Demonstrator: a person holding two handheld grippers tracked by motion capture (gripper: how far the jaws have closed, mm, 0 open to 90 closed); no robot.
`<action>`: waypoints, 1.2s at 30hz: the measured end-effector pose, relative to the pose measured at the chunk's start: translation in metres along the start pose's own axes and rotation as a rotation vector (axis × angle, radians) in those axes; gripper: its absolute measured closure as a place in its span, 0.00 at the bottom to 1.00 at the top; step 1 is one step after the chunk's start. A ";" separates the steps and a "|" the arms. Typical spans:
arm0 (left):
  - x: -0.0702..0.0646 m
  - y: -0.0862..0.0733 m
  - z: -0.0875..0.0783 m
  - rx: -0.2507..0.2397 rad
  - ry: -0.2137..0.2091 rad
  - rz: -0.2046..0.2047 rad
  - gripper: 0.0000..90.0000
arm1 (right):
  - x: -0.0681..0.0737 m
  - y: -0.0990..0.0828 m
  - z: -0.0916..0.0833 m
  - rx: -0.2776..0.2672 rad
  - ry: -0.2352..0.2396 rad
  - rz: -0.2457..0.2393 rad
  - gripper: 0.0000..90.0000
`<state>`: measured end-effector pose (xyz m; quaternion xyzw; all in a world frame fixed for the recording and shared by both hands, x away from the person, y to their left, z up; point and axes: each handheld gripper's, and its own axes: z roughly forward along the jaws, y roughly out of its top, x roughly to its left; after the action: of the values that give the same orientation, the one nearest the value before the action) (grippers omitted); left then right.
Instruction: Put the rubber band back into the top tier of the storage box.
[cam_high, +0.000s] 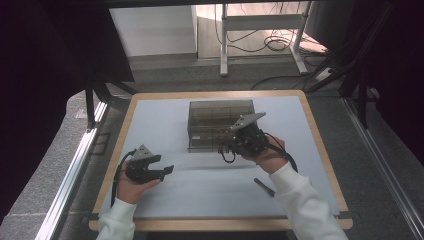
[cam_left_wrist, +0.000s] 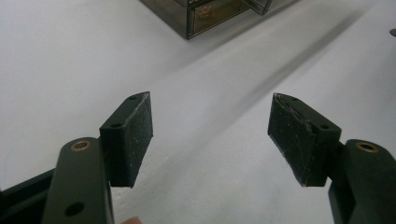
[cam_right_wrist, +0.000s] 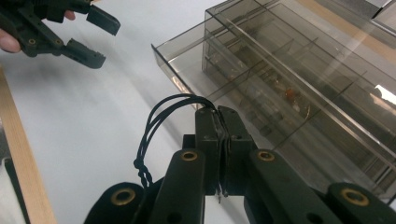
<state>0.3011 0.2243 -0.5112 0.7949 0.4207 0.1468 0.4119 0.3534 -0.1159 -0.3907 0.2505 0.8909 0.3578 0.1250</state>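
Right now my right gripper (cam_right_wrist: 219, 140) has its jaws pressed together on a thin black cord (cam_right_wrist: 156, 126); in the right gripper view the cord comes out from between the pads as a loop, arcs up and to the left, then hangs down to a knotted or twisted end beside the gripper body. In the high view I see the same black loop (cam_high: 227, 152) dangling just left of the right gripper (cam_high: 235, 146), above the white table top (cam_high: 200, 190) at the front edge of the organizer box. That box is a smoky translucent plastic compartment box (cam_high: 220, 125), sitting at the table centre toward the far side; the right gripper view shows its inner dividers (cam_right_wrist: 280, 93) and something small and orange-brown in one compartment, too blurred to name. My left gripper (cam_high: 162, 171) sits near the left front of the table, well apart from the box and the cord, jaws spread wide with nothing between them; the left gripper view confirms the wide gap, bare white surface between the pads (cam_left_wrist: 133, 135), and a corner of the box (cam_left_wrist: 210, 18) at the top. A small dark stick-like object (cam_high: 264, 187) lies on the table by my right sleeve (cam_high: 305, 205); can't tell what it is.
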 end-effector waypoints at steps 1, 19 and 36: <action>0.000 0.000 0.000 0.000 0.000 0.000 0.35 | -0.001 0.001 0.001 0.004 -0.002 0.002 0.97; 0.002 -0.001 0.002 0.007 -0.006 -0.003 0.35 | -0.013 0.023 0.027 0.014 0.014 0.025 0.97; 0.004 -0.003 0.002 0.012 -0.006 -0.005 0.35 | -0.022 0.042 0.050 0.018 0.016 0.046 0.97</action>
<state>0.3035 0.2272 -0.5151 0.7968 0.4223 0.1408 0.4086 0.4068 -0.0730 -0.3960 0.2693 0.8890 0.3543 0.1073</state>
